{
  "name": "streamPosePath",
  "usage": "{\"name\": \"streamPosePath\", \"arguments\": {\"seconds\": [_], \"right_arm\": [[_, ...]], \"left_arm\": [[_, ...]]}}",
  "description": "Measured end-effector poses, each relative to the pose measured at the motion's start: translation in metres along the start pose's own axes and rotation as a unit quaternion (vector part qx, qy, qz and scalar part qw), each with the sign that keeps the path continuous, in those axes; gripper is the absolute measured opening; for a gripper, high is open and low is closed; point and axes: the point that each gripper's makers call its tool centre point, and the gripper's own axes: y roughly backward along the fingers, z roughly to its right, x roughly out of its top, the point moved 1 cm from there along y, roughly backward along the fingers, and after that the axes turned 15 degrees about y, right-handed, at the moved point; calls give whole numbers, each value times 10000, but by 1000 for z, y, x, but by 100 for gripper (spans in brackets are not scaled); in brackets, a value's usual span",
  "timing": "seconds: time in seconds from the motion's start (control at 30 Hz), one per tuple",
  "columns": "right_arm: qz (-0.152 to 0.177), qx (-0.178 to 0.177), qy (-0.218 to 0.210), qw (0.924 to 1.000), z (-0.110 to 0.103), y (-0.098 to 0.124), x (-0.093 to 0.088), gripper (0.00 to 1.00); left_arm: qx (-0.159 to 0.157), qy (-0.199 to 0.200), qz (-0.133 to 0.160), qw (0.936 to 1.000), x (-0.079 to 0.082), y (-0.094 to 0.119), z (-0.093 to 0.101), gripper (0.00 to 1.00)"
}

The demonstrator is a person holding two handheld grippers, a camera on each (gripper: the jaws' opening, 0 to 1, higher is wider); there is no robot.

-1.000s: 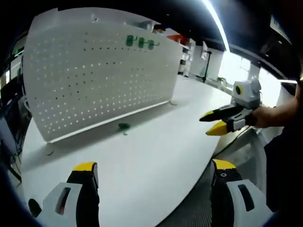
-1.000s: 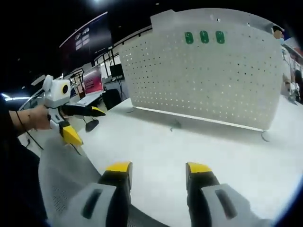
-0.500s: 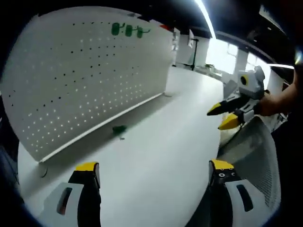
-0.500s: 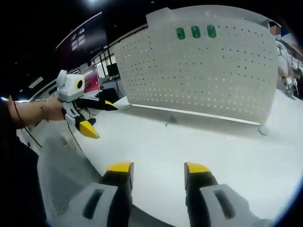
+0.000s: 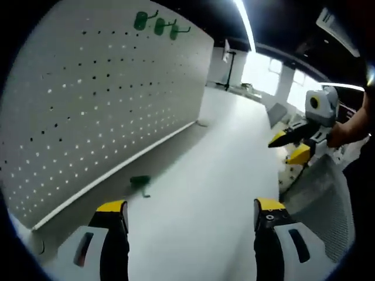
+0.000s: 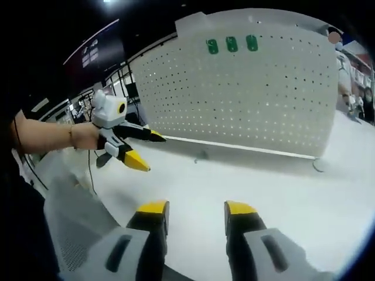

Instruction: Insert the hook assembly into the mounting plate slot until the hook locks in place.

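A white pegboard (image 5: 105, 111) stands upright on the white table (image 5: 211, 175), with three green hooks (image 5: 158, 23) mounted near its top edge. A loose green hook (image 5: 139, 182) lies on the table just in front of the board's foot. My left gripper (image 5: 188, 211) is open and empty, with the loose hook a little ahead of its left jaw. In the right gripper view the same board (image 6: 246, 99) carries the mounted hooks (image 6: 231, 44), and the loose hook (image 6: 202, 157) is a small speck. My right gripper (image 6: 195, 209) is open, well back from the board. The left gripper (image 6: 149, 152) reaches in from the left.
The right gripper (image 5: 290, 146), held by a hand, hovers open at the table's right side. A grey mesh chair (image 5: 319, 199) sits beside the table edge and appears again as grey mesh (image 6: 64, 228). Monitors and desks stand beyond the board's left end (image 6: 111, 99).
My left gripper has moved forward toward the board; the loose green hook now lies nearer its jaws. In the right gripper view it has advanced to the right. Both stay open.
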Motion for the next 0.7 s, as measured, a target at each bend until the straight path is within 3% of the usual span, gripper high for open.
{"name": "streamPosePath", "arguments": {"seconds": [0.33, 0.53, 0.7], "right_arm": [[-124, 96, -232, 9996, -9, -5, -10, 34], [-246, 154, -260, 9992, -10, -8, -19, 33], [-283, 120, -302, 9991, -5, -10, -21, 33]], "left_arm": [[-150, -258, -127, 9995, 17, -41, -17, 87], [-275, -230, -285, 9990, 17, -64, -26, 81], [-184, -311, -385, 9986, 16, -80, -38, 79]]}}
